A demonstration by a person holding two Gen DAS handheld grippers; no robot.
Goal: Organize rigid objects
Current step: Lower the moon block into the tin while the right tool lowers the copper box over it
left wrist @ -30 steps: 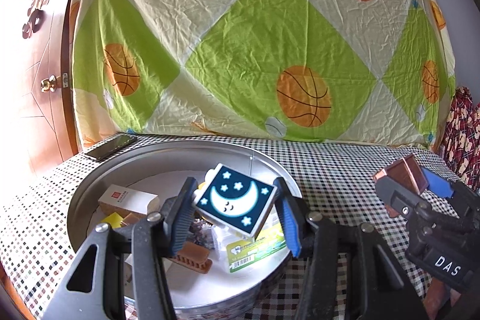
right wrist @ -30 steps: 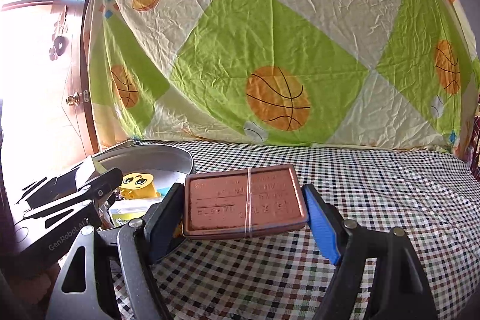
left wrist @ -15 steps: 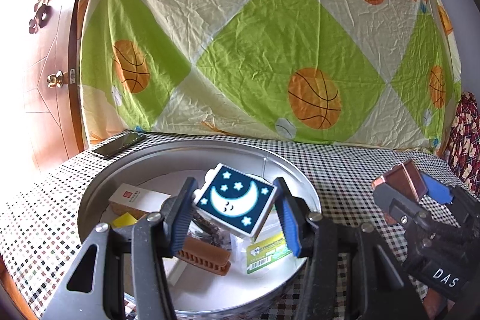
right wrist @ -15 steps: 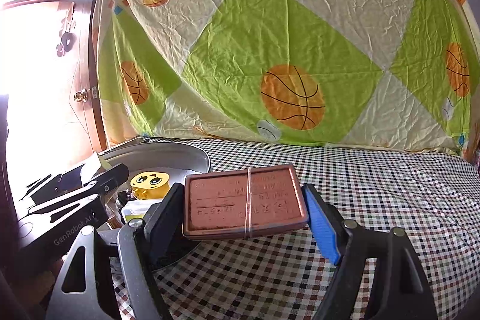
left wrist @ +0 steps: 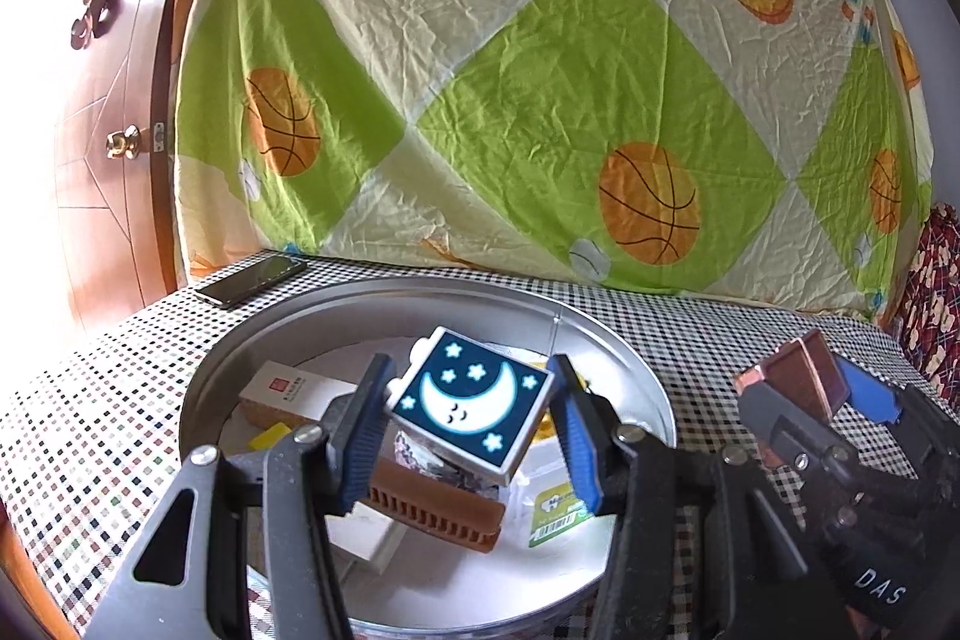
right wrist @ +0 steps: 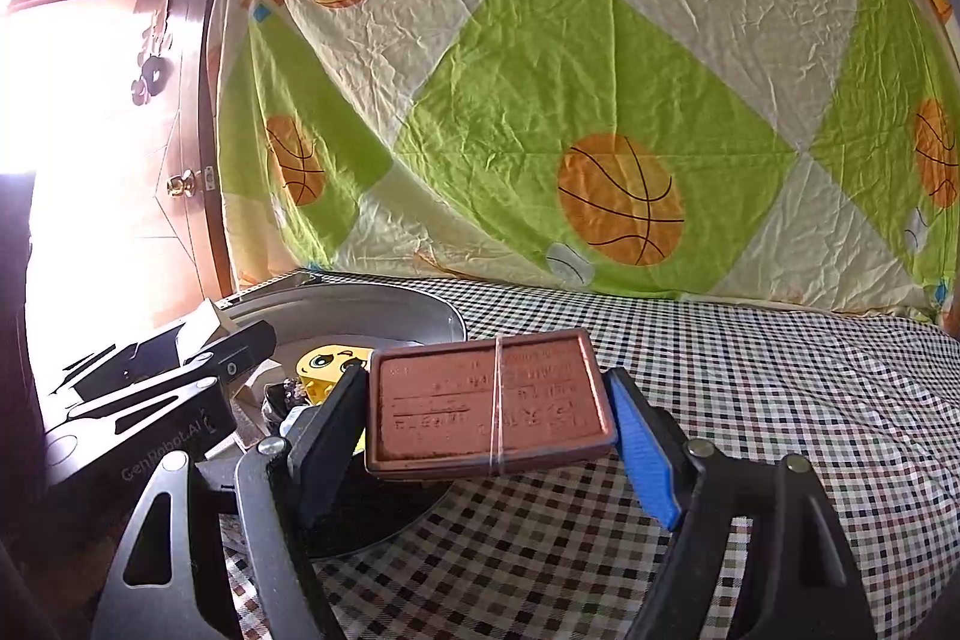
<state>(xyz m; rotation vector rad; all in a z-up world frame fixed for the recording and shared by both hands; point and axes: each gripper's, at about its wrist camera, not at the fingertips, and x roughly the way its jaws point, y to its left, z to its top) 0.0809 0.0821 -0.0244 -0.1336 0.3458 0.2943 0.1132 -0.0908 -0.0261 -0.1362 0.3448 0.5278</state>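
Observation:
My left gripper (left wrist: 471,415) is shut on a small white block with a dark blue moon-and-stars face (left wrist: 474,403), held tilted above a round metal basin (left wrist: 636,382). In the basin lie a brown ridged comb-like piece (left wrist: 432,505), a white and tan box (left wrist: 282,388), a green-labelled packet (left wrist: 555,511) and a yellow piece (left wrist: 270,439). My right gripper (right wrist: 489,409) is shut on a flat reddish-brown tin (right wrist: 489,397) bound with a rubber band, held level over the checked cloth beside the basin (right wrist: 384,298). A yellow emoji toy (right wrist: 327,361) shows in the basin. The right gripper (left wrist: 816,388) appears at the left view's right edge.
A checked tablecloth (right wrist: 750,382) covers the table. A black phone (left wrist: 252,280) lies at the back left, behind the basin. A basketball-print sheet (left wrist: 540,100) hangs behind the table and a wooden door (left wrist: 102,148) stands at the left.
Both grippers have shifted left with their loads still held, so the basin, door and backdrop sit further right in both views. The grips are unchanged.

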